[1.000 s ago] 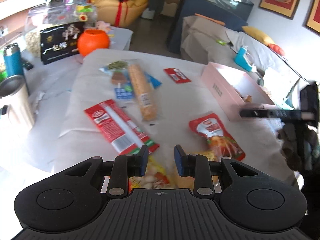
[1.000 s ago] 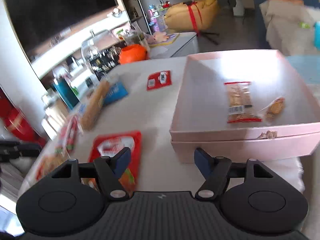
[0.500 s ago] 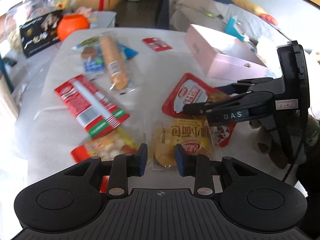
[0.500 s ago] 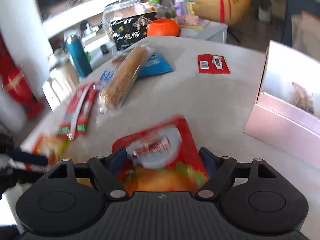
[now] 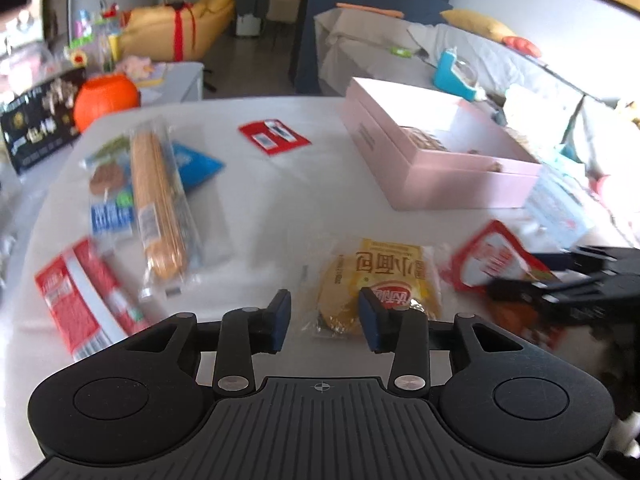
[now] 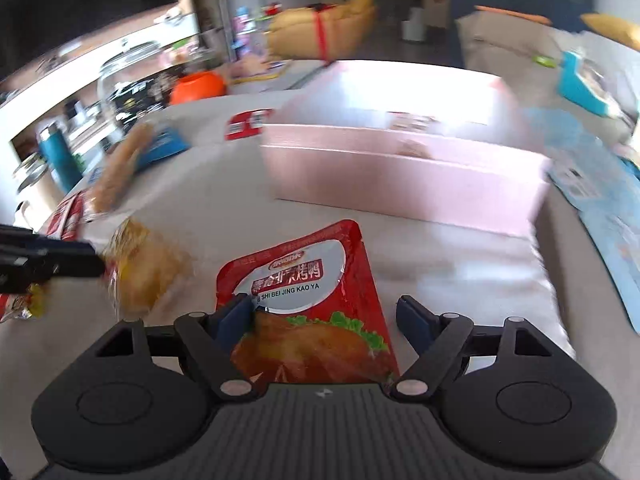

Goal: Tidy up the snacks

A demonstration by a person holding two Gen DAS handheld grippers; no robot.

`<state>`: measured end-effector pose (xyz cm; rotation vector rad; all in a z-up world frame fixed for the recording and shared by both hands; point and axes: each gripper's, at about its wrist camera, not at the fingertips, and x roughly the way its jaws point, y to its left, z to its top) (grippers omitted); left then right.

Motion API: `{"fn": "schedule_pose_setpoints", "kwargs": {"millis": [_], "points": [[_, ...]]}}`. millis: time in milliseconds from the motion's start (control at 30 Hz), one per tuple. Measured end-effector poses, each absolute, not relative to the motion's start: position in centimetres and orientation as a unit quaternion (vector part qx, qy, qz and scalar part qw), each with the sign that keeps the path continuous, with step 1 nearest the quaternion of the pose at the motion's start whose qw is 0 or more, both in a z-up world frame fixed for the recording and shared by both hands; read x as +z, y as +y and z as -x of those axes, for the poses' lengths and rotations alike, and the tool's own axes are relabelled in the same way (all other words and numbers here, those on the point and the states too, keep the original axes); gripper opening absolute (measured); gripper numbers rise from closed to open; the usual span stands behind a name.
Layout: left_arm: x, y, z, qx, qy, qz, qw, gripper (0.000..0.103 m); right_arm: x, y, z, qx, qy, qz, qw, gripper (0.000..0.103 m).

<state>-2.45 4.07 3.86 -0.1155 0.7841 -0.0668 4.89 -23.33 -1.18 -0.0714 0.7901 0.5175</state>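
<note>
While both grippers point down at the white table (image 5: 272, 208), the pink box (image 5: 436, 160) stands open at its far side.

Near the box on the viewer's side lies the red roast-duck pouch (image 6: 304, 304), between the wide-apart jaws of the right gripper (image 6: 324, 316), not pinched. Further from the box, the yellow bread packet (image 5: 376, 284) lies flat; the left gripper (image 5: 324, 316) is opening its jaws around it, not pressing.

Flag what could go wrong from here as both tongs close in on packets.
1. The left tongs are opening with only the bun packet's near corner between them; a grip there may slip.
2. The right tongs straddle the flat red pouch; closing may just crumple it.
</note>
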Motion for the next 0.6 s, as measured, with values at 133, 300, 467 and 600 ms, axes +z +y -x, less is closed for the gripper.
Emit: {"fn": "schedule_pose_setpoints", "kwargs": {"millis": [133,300,467,600], "points": [[4.0,3.6,1.5,0.007,0.385,-0.005,0.923,0.042,-1.8,-23.4,-4.3,0.243,0.361,0.027,0.9,0.082],[4.0,4.7,1.8,0.045,0.4,-0.008,0.915,0.039,-2.2,-22.5,-4.3,0.232,0.347,0.032,0.908,0.089],[5.5,5.3,3.0,0.017,0.407,0.073,0.91,0.039,-2.2,-23.5,-4.6,0.241,0.346,-0.001,0.907,0.089],[5.5,6.7,3.2,-0.035,0.419,0.235,0.876,0.039,-2.2,-23.8,-4.5,0.239,0.344,-0.014,0.908,0.089]]}}
